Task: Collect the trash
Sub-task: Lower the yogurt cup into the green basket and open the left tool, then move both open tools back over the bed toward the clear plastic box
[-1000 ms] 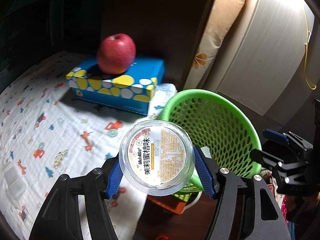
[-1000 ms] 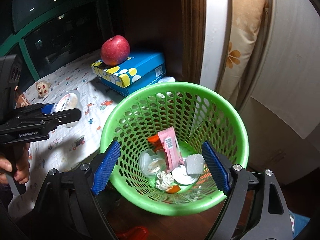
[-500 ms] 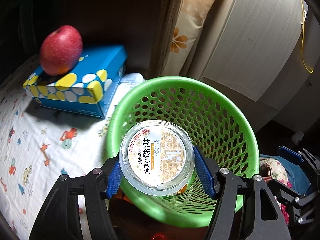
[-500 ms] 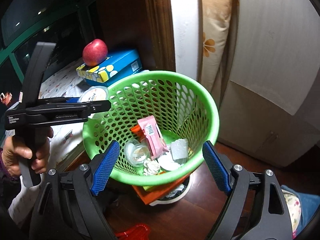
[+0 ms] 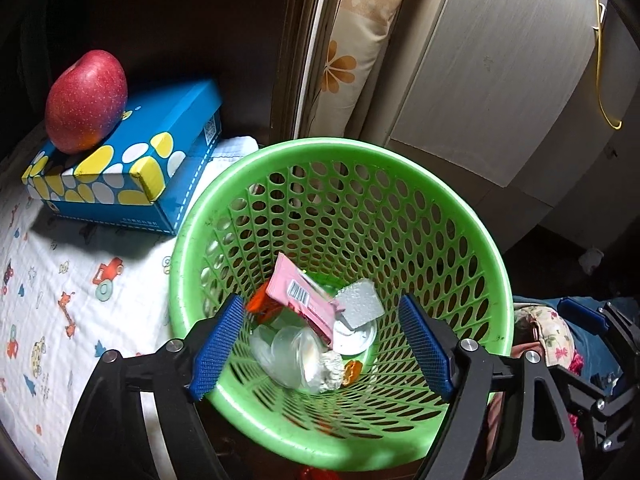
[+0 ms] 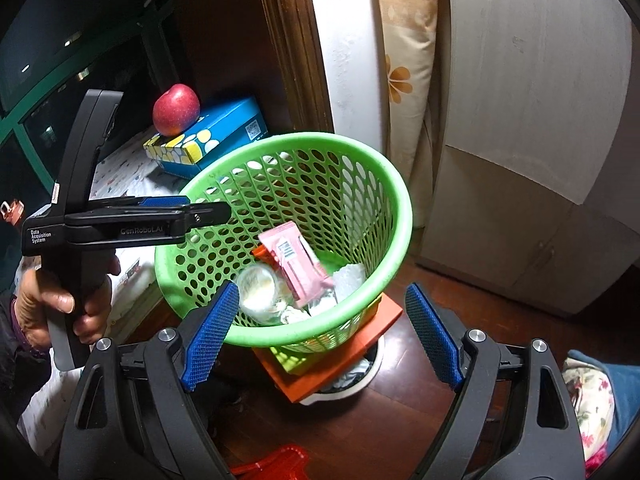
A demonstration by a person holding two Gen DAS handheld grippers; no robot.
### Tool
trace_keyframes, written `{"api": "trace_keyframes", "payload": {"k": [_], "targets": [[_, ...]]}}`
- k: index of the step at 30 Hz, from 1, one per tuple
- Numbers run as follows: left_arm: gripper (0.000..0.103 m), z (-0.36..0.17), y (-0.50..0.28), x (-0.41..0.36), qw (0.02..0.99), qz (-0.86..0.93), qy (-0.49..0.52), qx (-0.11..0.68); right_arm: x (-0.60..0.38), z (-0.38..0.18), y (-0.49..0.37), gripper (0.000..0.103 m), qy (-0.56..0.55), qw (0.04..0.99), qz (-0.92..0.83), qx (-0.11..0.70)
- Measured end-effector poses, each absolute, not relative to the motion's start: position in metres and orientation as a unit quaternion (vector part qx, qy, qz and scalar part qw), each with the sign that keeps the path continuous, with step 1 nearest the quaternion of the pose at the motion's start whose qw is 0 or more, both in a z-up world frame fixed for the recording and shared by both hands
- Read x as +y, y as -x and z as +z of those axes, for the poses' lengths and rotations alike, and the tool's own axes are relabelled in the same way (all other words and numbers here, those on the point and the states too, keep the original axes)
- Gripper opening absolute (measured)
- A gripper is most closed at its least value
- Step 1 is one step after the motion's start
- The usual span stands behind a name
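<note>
Two grippers are hovering over the green basket (image 5: 472,236) and neither is carrying anything; my left gripper (image 5: 320,344) is opening its jaws right above the rim, nothing between the blue pads; my right gripper (image 6: 320,336) is standing wide and empty too, aimed at the same basket from a little farther off. Down in the bottom I am seeing the clear plastic cup (image 5: 296,356) lying on its side beside a pink wrapper (image 5: 300,300), an orange scrap (image 5: 260,306), a crumpled tissue (image 5: 332,364) and a grey foam piece (image 5: 360,304); so the trash is sitting inside, well below the rim. I am judging the collecting as mostly done for what I can see; on the patterned cloth (image 5: 80,280) I am spotting no loose litter, only the blue box (image 5: 132,168) with a red apple (image 5: 86,100) on top, which I am not counting as trash; anything beyond the frame I cannot tell.
</note>
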State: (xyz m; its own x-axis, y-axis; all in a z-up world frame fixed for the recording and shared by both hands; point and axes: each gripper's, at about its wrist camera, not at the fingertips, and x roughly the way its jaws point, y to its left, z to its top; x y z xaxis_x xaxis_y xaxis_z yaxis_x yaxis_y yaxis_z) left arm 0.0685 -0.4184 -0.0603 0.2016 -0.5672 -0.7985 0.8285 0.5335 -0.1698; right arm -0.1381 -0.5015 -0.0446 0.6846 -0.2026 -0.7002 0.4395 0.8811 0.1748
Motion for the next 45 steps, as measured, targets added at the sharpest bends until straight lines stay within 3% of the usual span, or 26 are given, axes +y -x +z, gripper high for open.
{"api": "trace_keyframes", "payload": {"k": [18,34,45], "targets": [[0.08,-0.042,-0.095,-0.315,0.807,-0.389,-0.127,0.426,-0.462,-0.033,0.117,0.087,-0.151,0.917,-0.135,0.344],[0.08,-0.052,-0.126,-0.172,0.849,-0.265,-0.08,0.449,-0.409,-0.022,0.091,0.088,-0.137,0.928,-0.087,0.334],[0.08,-0.065,-0.128,-0.114,0.856,-0.22,-0.053,0.465,-0.38,-0.012,0.091,0.088,-0.127,0.933,-0.072,0.329]]}}
